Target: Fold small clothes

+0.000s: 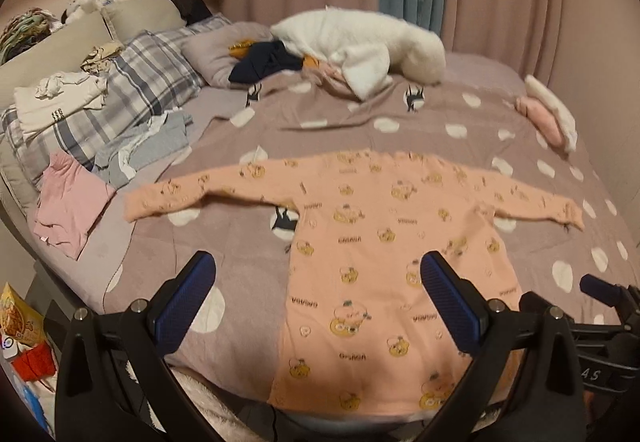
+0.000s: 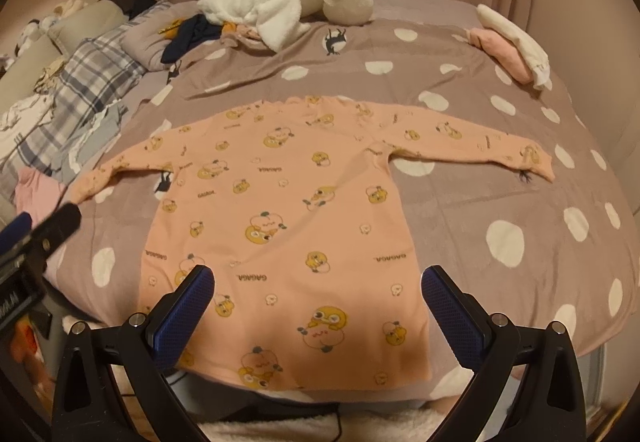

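A small peach long-sleeved shirt with yellow cartoon prints lies flat on the bed, collar far, hem at the near edge, both sleeves spread out sideways. It also shows in the right wrist view. My left gripper is open and empty, held above the hem's left side. My right gripper is open and empty above the hem's middle. The right gripper's tip shows at the right edge of the left wrist view; the left gripper shows at the left edge of the right wrist view.
The bed has a mauve cover with white dots. A folded pink garment and grey clothes lie at left beside plaid pillows. A white plush and dark clothes lie at the back. Folded pink and white items sit far right.
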The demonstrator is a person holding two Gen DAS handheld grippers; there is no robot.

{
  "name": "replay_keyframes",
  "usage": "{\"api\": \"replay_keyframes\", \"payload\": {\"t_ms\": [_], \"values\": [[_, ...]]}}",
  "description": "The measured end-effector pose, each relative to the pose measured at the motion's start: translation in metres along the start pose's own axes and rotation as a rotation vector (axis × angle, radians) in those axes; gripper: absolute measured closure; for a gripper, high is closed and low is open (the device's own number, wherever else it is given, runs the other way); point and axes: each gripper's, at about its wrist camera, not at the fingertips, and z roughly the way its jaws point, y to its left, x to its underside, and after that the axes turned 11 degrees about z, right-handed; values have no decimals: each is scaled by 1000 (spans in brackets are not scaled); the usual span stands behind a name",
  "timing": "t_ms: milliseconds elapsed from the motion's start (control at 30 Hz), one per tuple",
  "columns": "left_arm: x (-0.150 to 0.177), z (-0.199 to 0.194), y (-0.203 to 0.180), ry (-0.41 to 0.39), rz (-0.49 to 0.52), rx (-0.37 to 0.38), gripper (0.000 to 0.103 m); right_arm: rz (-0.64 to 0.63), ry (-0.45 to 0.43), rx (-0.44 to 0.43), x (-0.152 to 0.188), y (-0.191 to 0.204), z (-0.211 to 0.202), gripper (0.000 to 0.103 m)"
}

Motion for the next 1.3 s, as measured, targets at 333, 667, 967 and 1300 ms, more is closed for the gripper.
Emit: {"api": "replay_keyframes", "payload": {"t_ms": [333,667,967,1300], "values": [[1,-3,3,-27,-17,28,1,-6,-86,-42,-4,8,-8,0],[3,-6,-3,-47,49,-16,1,-51,-133,-49,-3,17,-13,0],[2,-5,-2,-40,31,-1,1,-87,-219,46,-2,19,-14,0],[1,-1,-8,-27,38,-6,1,-92,-247,45,-3,16,-14,0]]}}
